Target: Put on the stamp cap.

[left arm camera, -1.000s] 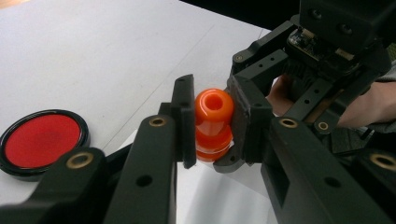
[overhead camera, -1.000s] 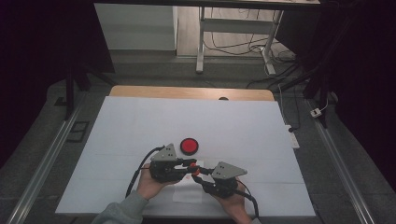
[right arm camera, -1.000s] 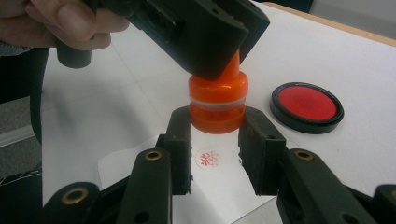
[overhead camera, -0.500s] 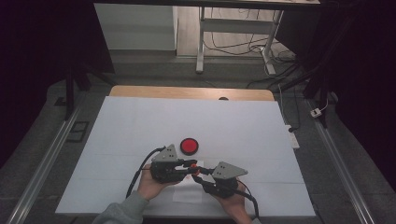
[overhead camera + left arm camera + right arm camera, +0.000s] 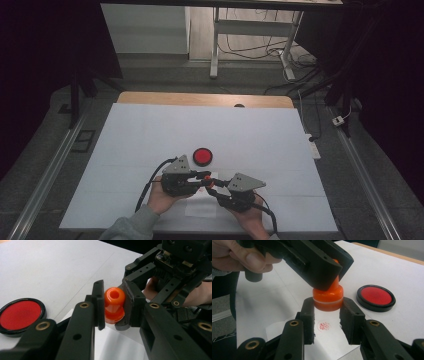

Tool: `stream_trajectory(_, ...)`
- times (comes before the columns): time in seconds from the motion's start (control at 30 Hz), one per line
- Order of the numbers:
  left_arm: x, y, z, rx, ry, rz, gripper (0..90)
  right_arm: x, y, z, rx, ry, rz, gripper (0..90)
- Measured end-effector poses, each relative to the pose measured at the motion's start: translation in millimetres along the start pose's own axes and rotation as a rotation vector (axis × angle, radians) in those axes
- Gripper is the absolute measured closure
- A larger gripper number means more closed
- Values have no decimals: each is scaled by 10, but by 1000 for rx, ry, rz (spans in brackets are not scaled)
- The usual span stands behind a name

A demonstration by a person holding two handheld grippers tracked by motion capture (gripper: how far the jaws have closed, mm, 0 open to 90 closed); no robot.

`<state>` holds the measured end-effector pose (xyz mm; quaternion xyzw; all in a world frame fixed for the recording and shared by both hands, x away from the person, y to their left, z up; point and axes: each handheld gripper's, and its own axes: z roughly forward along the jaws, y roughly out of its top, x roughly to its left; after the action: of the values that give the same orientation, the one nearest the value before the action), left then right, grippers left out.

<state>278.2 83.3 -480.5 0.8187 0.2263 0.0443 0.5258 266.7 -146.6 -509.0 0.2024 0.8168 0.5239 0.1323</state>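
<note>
An orange stamp (image 5: 210,183) hangs between both grippers just above a small white paper slip (image 5: 200,206) near the table's front edge. My left gripper (image 5: 113,302) is shut on the stamp's rounded handle (image 5: 114,296). From the opposite side, my right gripper (image 5: 328,315) is shut on the wide lower part of the stamp (image 5: 328,300). A round red stamp mark (image 5: 324,325) shows on the paper slip (image 5: 329,342) below it. A round red ink pad (image 5: 202,156) in a black rim lies on the table just behind the grippers.
A large white sheet (image 5: 150,135) covers the table, with a wooden edge (image 5: 200,99) at the back. Metal rails run along both sides. Table legs and cables stand on the floor beyond.
</note>
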Motion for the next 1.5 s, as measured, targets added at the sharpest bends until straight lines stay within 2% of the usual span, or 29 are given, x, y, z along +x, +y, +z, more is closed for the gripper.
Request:
stream_trajectory(0.67, -12, -6, 4, -11, 1, 7, 725, 3, 13, -21, 4, -4, -1, 649)
stream_trajectory(1.5, -6, -38, 29, -21, 0, -4, 727, -4, 1, -16, 1, -4, 5, 649)
